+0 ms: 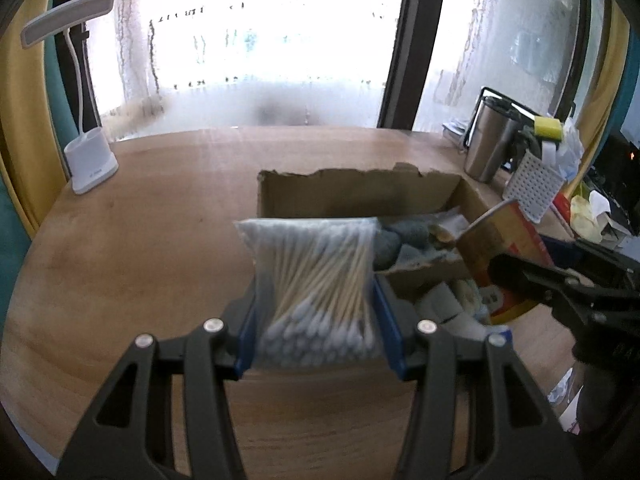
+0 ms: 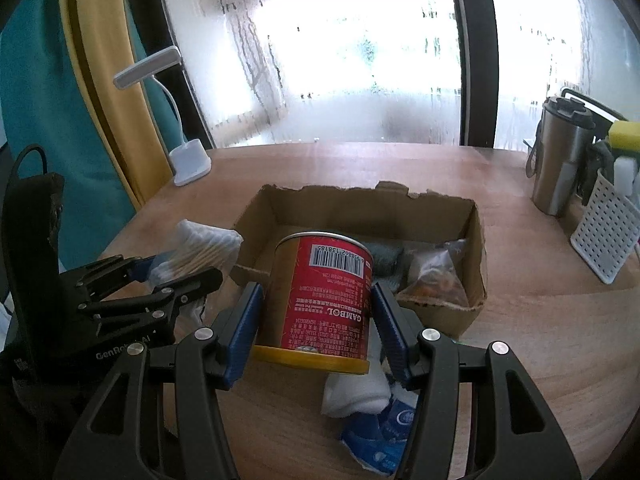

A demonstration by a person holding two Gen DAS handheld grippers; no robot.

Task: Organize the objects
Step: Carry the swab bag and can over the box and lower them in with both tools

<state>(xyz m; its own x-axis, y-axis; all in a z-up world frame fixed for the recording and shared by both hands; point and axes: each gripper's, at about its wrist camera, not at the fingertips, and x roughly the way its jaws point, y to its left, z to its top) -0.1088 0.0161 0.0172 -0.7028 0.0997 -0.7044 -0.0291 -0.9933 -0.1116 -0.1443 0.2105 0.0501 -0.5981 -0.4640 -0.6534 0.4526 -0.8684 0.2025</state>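
My left gripper (image 1: 316, 308) is shut on a clear bag of cotton swabs (image 1: 316, 280) and holds it above the table, just left of the open cardboard box (image 1: 360, 192). It also shows in the right wrist view (image 2: 188, 264) with the swab bag (image 2: 200, 248). My right gripper (image 2: 318, 312) is shut on a red and yellow can (image 2: 320, 300), upside down, held in front of the box (image 2: 360, 204). The can also shows in the left wrist view (image 1: 500, 256). The box holds a grey cloth (image 2: 384, 256) and a snack bag (image 2: 436, 276).
A white rolled sock (image 2: 356, 392) and a blue packet (image 2: 380, 436) lie on the wooden table (image 2: 540, 340) under the can. A white desk lamp (image 1: 90, 160) stands at the back left. A steel tumbler (image 2: 560, 160) and a white perforated basket (image 2: 604, 236) stand at the right.
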